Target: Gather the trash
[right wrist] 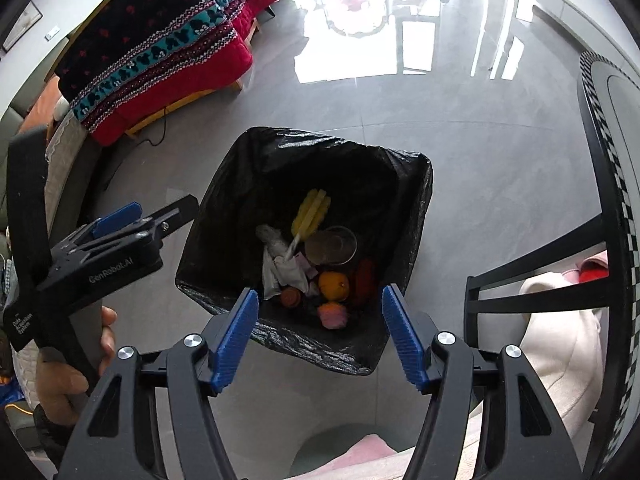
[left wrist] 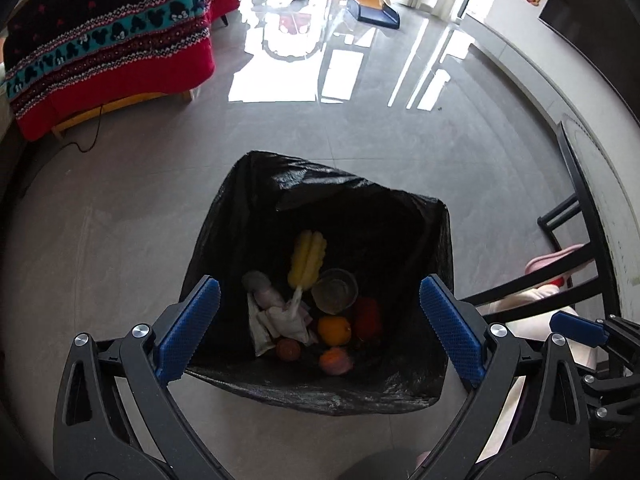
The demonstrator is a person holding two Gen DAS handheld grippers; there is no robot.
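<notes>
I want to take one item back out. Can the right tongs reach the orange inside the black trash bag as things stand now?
Probably yes. The right tongs stand open and empty above the bag, whose mouth is wide open. The orange lies on top, uncovered, but deep and crowded by other trash.

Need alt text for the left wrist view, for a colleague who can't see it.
The left gripper hangs open and empty over a black-lined trash bin on grey floor, holding a yellow brush, an orange and crumpled paper.

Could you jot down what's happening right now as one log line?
stage: over bin | left claw: open, empty | right claw: open, empty | bin: black bag, holds orange, yellow brush, crumpled tissues
</notes>
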